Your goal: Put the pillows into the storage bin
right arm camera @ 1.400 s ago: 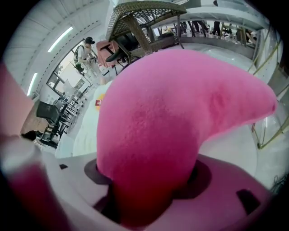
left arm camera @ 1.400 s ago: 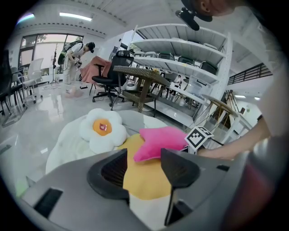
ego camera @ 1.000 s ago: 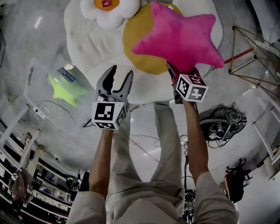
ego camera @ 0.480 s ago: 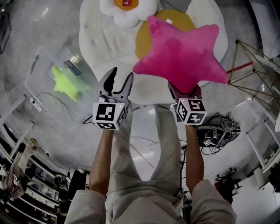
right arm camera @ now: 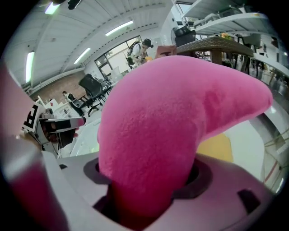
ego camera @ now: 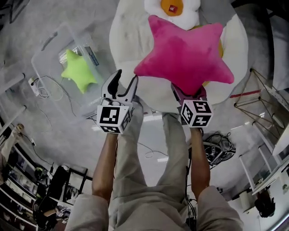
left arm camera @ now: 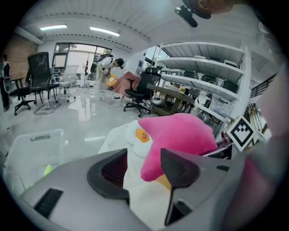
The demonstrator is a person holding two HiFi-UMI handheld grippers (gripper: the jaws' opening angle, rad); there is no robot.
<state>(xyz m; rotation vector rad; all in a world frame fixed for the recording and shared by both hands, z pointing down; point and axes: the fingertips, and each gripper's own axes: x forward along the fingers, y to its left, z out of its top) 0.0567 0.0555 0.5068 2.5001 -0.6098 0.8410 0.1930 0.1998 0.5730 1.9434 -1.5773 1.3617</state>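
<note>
A pink star pillow [ego camera: 185, 54] hangs in the air over the white cushion, and my right gripper [ego camera: 188, 91] is shut on one of its points. In the right gripper view the pink star pillow [right arm camera: 180, 113] fills the frame, pinched between the jaws of the right gripper [right arm camera: 146, 180]. My left gripper [ego camera: 125, 79] is open and holds nothing, to the left of the star. Through the left gripper [left arm camera: 144, 164] I see the pink star pillow [left arm camera: 178, 135]. A clear storage bin [ego camera: 49, 67] stands on the floor at upper left with a green star pillow [ego camera: 79, 71] in it.
A big white cushion [ego camera: 131, 40] carries a white flower pillow [ego camera: 171, 9] and a yellow round pillow [ego camera: 220, 45]. Cables [ego camera: 40, 88] lie left of the bin. A metal frame [ego camera: 266, 90] and a cable bundle [ego camera: 219, 146] sit at right. Office chairs [left arm camera: 38, 76] and shelves [left arm camera: 203, 85] stand further off.
The pink star pillow, still gripped, has risen and moved left with the right gripper. The left gripper moved along, still open. The bin with the green star now lies nearer the grippers.
</note>
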